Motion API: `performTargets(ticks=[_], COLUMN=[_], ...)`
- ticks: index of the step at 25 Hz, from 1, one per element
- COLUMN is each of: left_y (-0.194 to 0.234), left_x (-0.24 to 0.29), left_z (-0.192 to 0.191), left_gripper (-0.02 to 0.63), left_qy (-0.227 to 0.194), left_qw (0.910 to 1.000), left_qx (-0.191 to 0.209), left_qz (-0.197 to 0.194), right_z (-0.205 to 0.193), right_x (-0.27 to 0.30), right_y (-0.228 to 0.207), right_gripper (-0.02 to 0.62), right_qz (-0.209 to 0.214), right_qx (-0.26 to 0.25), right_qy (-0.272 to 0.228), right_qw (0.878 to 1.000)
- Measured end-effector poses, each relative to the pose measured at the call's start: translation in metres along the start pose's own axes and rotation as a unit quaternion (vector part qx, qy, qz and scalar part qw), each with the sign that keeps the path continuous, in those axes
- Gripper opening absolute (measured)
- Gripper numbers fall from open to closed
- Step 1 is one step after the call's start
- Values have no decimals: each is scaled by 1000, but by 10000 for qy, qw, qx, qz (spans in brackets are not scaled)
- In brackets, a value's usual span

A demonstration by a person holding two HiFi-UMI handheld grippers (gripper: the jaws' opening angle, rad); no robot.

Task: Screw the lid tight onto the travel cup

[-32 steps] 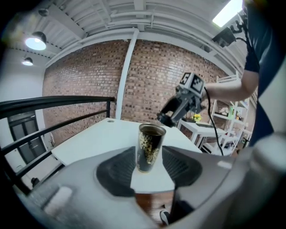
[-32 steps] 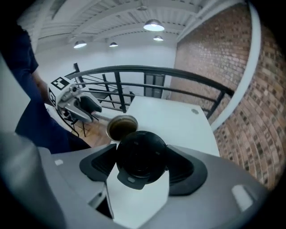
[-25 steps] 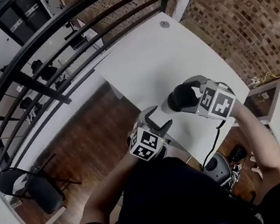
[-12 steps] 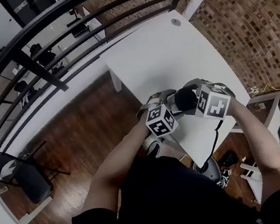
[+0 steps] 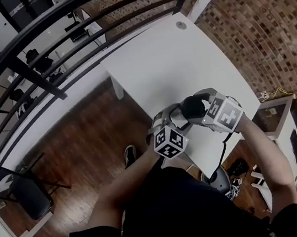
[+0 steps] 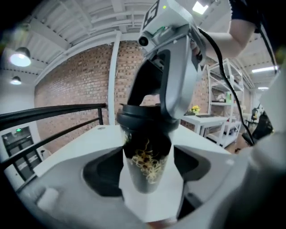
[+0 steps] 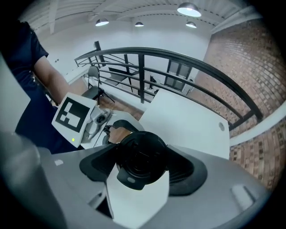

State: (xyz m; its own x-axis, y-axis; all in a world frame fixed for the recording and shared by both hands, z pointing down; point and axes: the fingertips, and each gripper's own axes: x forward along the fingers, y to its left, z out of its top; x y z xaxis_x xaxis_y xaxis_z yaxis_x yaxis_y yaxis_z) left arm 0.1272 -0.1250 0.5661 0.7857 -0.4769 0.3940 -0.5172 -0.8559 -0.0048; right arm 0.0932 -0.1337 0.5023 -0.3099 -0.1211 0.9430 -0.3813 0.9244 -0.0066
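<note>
The travel cup (image 6: 147, 166) is pale with a dark, gold-patterned band and stands upright over the white table (image 5: 172, 55). Its black lid (image 7: 142, 160) sits on top. My right gripper (image 7: 143, 163) comes down from above, shut on the lid, pads pressing its rim on both sides. My left gripper (image 6: 147, 176) reaches in from the side with the cup body between its jaws. Those jaws are closing, and the pads stand just beside the cup walls. In the head view both grippers meet at the lid (image 5: 193, 106) near the table's near edge.
A black railing (image 5: 43, 53) runs beyond the table's far side, with wooden floor (image 5: 85, 142) below. A brick wall (image 5: 257, 25) is on the right. A small round grommet (image 5: 180, 25) marks the table's far end. White shelving (image 6: 219, 112) stands behind.
My left gripper has come up from the lower left and now has the cup between its jaws. The right gripper has kept its hold on the lid.
</note>
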Motion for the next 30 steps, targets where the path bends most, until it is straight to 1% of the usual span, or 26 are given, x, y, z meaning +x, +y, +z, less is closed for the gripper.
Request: performTargets(ticks=[1, 2, 3, 4, 5, 6, 7, 8, 9, 11, 13, 15, 16, 17, 18, 20, 23, 24, 25, 26, 27, 28, 29, 30], left_y=[0, 1, 1, 1, -1, -3, -4, -4, -3, 1, 2, 1, -1, -3, -4, -3, -3, -4, -5, -5, -4, -2, 0, 3], left_x=[-2, -3, -2, 0, 3, 6, 8, 9, 10, 11, 10, 7, 6, 4, 2, 2, 4, 4, 3, 2, 3, 3, 4, 5], left_z=[-1, -2, -3, -6, -8, -9, -8, -7, -5, -4, -6, -8, -8, -9, -9, -10, -8, -8, -7, -6, -6, -6, -6, -6], left_gripper=[357, 363, 390, 408, 423, 423, 423, 423, 402, 399, 394, 377, 376, 382, 391, 400, 405, 408, 408, 408, 408, 408, 407, 407], left_qy=[-1, 30, 101, 202, 308, 392, 438, 443, 409, 293, 187, 93, 58, 45, 55, 139, 331, 375, 391, 375, 334, 281, 229, 199], left_qw=[9999, 9991, 9970, 9931, 9877, 9824, 9790, 9785, 9806, 9878, 9944, 9982, 9989, 9989, 9982, 9943, 9825, 9797, 9794, 9815, 9854, 9901, 9945, 9977], left_qx=[70, 257, 537, 857, 1149, 1362, 1469, 1471, 1399, 1161, 838, 477, 368, 342, 400, 687, 1191, 1283, 1291, 1222, 1095, 919, 709, 494], left_qz=[-137, -325, -544, -778, -1011, -1213, -1345, -1377, -1311, -999, -622, -338, -292, -330, -441, -800, -1394, -1492, -1505, -1425, -1260, -1021, -731, -423], right_z=[0, -2, -4, -6, -7, -7, -5, -3, -1, 0, 0, -2, -2, -2, -2, 0, 4, 6, 6, 6, 6, 7, 9, 12], right_x=[0, 0, 0, 1, 2, 2, 3, 3, 4, 4, 5, 4, 3, 1, 0, 0, 4, 5, 6, 7, 7, 9, 10, 11], right_y=[2, 5, 9, 12, 16, 18, 19, 19, 18, 14, 12, 11, 11, 12, 13, 17, 24, 27, 28, 29, 28, 25, 22, 17], right_gripper=[354, 354, 354, 356, 355, 354, 354, 355, 354, 356, 356, 356, 356, 356, 356, 356, 356, 356, 356, 356, 356, 356, 356, 356], right_qz=[88, 227, 406, 611, 818, 991, 1103, 1139, 1103, 912, 670, 472, 429, 423, 451, 637, 1031, 1110, 1143, 1141, 1120, 1082, 1009, 895], right_qx=[-315, -770, -1299, -1777, -2089, -2240, -2304, -2325, -2297, -2019, -1590, -1259, -1213, -1290, -1482, -2036, -2701, -2856, -2976, -3003, -2865, -2521, -1975, -1297], right_qy=[2, 6, 8, 11, 27, 60, 107, 155, 183, 133, 8, -31, 2, 55, 109, 169, 246, 310, 392, 471, 514, 488, 380, 225], right_qw=[9995, 9968, 9907, 9822, 9745, 9695, 9668, 9658, 9668, 9751, 9850, 9909, 9917, 9907, 9879, 9768, 9570, 9514, 9470, 9458, 9501, 9604, 9744, 9873])
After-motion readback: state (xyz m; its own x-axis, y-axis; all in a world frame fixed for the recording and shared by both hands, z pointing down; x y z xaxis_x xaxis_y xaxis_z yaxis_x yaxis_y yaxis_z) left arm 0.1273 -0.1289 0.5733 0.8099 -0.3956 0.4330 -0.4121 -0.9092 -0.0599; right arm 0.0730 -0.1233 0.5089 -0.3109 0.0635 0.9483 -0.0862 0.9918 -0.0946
